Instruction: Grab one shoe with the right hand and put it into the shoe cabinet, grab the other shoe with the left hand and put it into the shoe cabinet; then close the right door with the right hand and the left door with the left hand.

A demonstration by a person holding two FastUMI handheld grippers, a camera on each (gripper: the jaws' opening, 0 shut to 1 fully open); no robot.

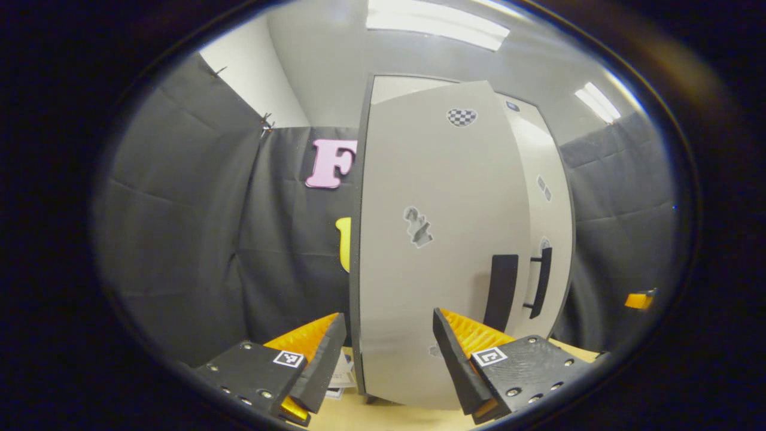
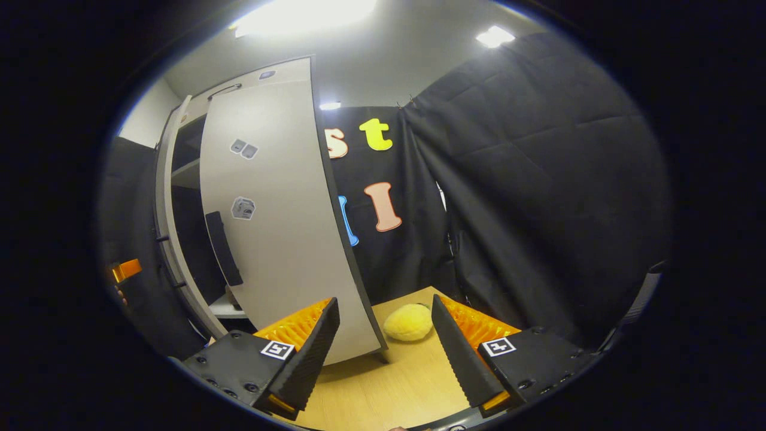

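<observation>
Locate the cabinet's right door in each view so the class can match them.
Left gripper view: right door, right of centre, behind the left door.
Right gripper view: right door, left of centre, standing open.
Shared landmark: the pair of small stickers on that door.

Bright ceiling lights (image 1: pixel 437 24) shine down from the top. One lamp (image 2: pixel 305 13) glares white. The cabinet door (image 2: pixel 281 221) looks bent near the round edges. Its shadow falls on the desk (image 2: pixel 389 377). Both pictures are sharp, dimmer low down.
</observation>
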